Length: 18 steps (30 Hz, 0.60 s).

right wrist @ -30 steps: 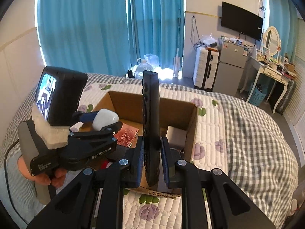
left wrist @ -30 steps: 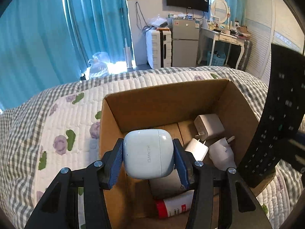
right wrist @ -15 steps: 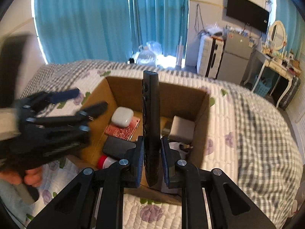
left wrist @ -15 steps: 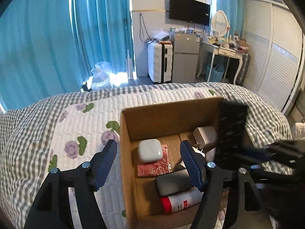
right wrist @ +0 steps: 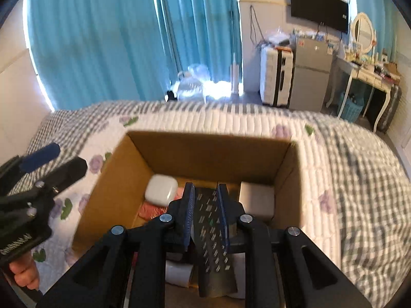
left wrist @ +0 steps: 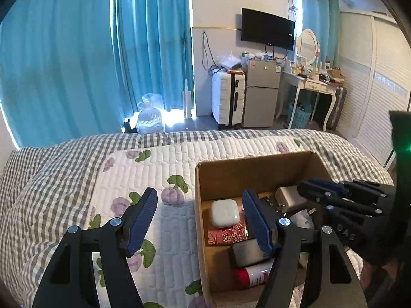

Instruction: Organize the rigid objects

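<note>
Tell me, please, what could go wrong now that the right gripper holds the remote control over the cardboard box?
1. The cardboard box is crowded. The remote control, clamped in the right gripper, may land on the white earbud case or the charger and lie crooked.
2. The open left gripper hangs close beside the box, so the two grippers could bump.

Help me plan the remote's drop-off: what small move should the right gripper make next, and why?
Probably open the right gripper and let go. Its pads are clamped on the black remote, which already lies low inside the cardboard box, beside the white earbud case. The left gripper is open, empty and off to the side.
</note>
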### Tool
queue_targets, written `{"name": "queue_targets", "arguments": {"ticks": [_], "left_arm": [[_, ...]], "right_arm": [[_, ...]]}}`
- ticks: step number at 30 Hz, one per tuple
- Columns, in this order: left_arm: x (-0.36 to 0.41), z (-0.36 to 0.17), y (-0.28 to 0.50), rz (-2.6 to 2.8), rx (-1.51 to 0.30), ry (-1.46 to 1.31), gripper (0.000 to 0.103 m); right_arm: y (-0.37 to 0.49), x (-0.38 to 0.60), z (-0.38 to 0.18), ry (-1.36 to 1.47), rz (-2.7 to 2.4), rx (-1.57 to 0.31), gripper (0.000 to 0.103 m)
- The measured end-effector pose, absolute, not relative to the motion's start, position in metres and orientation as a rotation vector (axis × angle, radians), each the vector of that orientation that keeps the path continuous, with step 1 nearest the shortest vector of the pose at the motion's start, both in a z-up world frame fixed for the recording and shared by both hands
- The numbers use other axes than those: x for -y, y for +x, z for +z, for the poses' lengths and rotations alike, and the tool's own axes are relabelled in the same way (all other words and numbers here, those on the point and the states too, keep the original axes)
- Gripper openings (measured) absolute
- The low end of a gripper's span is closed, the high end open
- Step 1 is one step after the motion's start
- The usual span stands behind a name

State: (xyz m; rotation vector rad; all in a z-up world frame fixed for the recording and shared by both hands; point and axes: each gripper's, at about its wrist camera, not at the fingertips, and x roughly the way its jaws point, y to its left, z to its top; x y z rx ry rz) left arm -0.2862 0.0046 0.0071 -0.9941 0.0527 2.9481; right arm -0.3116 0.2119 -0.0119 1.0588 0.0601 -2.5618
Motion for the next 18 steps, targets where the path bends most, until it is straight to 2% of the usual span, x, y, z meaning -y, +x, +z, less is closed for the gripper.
{"name": "queue_targets", "arguments": {"ticks": [7, 15, 16, 17, 18], "left_arm": [[-0.019, 0.057, -0.246, 2.968, -0.084, -0.878, 0.071], [-0.029, 0.135, -0.163, 3.008, -0.154, -0.621, 0.071], [-0.028, 0.140, -0.154, 3.013, -0.162, -0.595, 0.073], [-0.027, 0.145, -0.141, 3.024, -0.170, -0.565, 0.083], [-0.026, 0.147, -0.133, 3.033, -0.173, -0.543, 0.089]], "right_arm": [[-0.271, -0.221, 0.042, 0.962, -2.614, -0.086, 0.017], [-0.176, -0.245, 0.141, 0.709, -2.714, -0.111, 0.017], [-0.162, -0.247, 0.149, 0.669, -2.715, -0.103, 0.017], [-0.143, -0.251, 0.160, 0.623, -2.719, -0.093, 0.018], [-0.131, -0.254, 0.166, 0.595, -2.722, -0.091, 0.022]]}}
